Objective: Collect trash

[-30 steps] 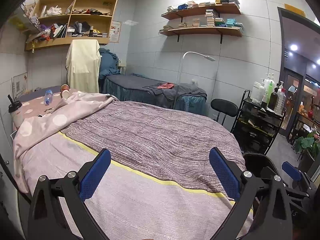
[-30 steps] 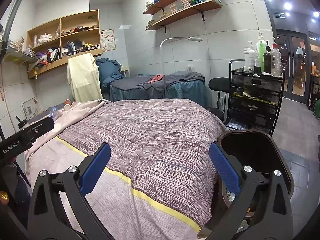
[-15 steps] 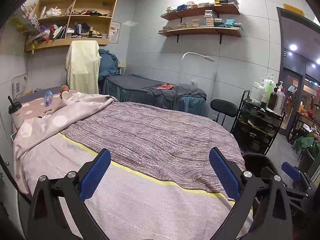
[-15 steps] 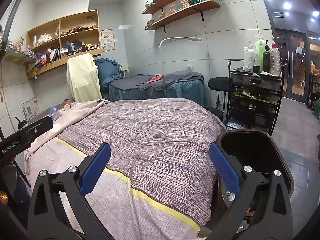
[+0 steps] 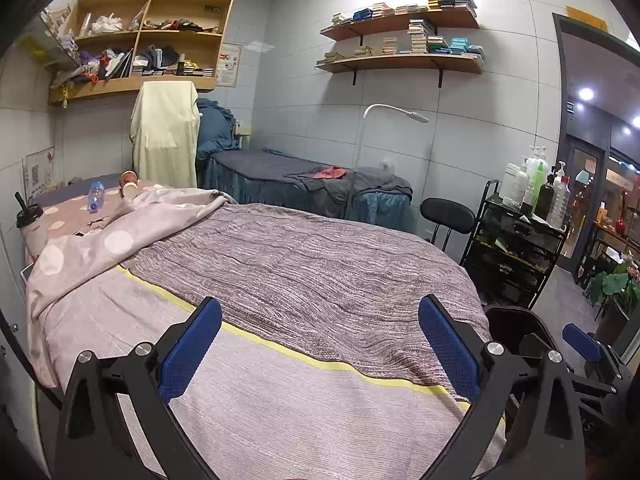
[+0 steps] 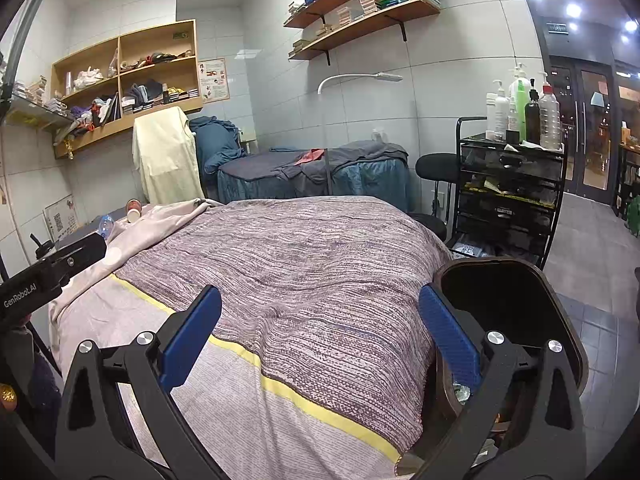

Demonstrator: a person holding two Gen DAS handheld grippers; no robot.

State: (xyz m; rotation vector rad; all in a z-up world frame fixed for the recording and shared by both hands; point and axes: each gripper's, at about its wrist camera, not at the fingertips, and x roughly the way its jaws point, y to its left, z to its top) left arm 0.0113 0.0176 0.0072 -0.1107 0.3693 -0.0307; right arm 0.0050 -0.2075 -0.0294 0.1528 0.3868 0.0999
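Left wrist view: the left gripper (image 5: pixel 320 344) hangs over the near end of the bed (image 5: pixel 304 272), jaws spread wide with nothing between the blue pads (image 5: pixel 188 348). The trash lies far off at the head of the bed: a bottle (image 5: pixel 95 196) on its side on the dotted sheet, two cups (image 5: pixel 129 185) tipped over just beside it, and a lidded cup (image 5: pixel 29 220) with a straw upright at the bed's left edge. A dark bin (image 5: pixel 508 320) sits past the bed's right corner, partly behind the right gripper (image 5: pixel 580 344), whose jaws cannot be judged from here. A black cart (image 5: pixel 516 240) with bottles on top stands by the doorway, a stool (image 5: pixel 446 214) next to it.

Right wrist view: the right gripper (image 6: pixel 320 344) also hovers above the bed (image 6: pixel 320 272), jaws released and empty. The bin (image 6: pixel 516 300) stands open just beside the bed's right corner, behind the right pad. The bottle (image 6: pixel 105 223) and cups (image 6: pixel 133 209) appear small near the pillow end, well apart from the bin. Part of the left gripper (image 6: pixel 52 272) juts in at the left edge
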